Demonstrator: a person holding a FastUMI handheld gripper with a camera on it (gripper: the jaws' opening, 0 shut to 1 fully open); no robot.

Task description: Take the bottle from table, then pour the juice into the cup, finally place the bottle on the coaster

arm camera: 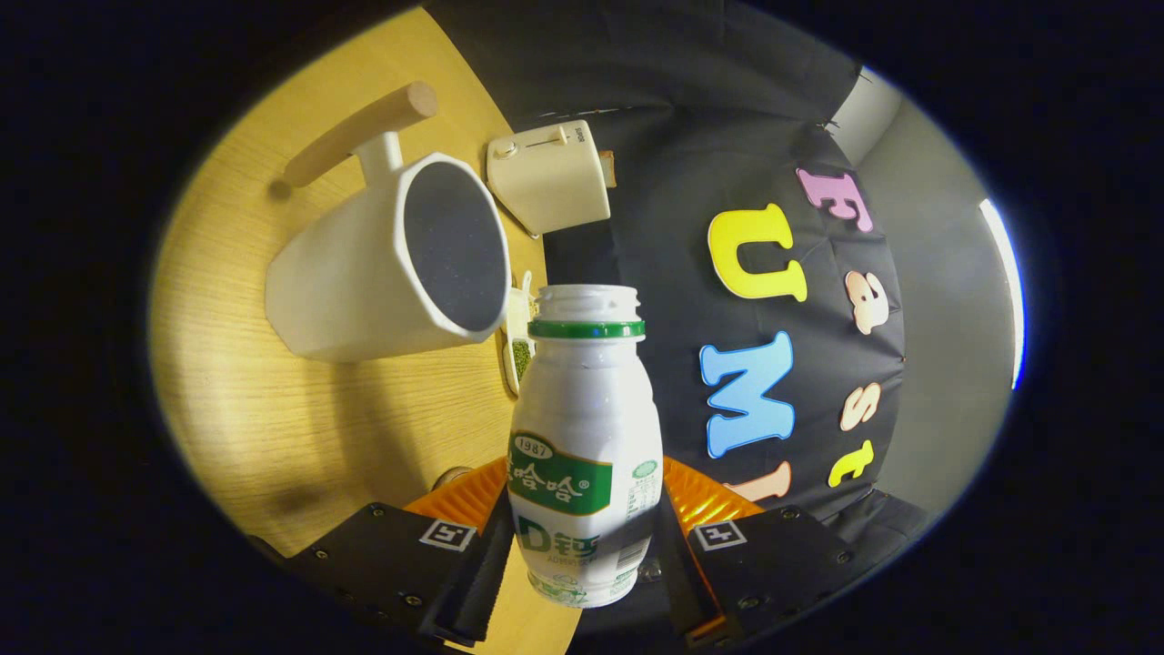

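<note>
My gripper (584, 537) is shut on a small white bottle (584, 428) with a green neck ring and green label; its cap is off and the mouth is open. The view is rolled, so the wooden table (273, 428) stands steeply to the side. Beyond the fingers and beside the bottle's mouth is a white angular cup (382, 264) with a dark inside and a wooden stick handle (359, 132). The bottle's mouth sits close to the cup's rim, a little to its side. No liquid shows in the air.
A cream toaster-like box (548, 175) stands past the cup at the table's far edge. A small white dish with green bits (518, 350) lies between cup and bottle. The booth's black cloth wall (691, 164) hangs behind.
</note>
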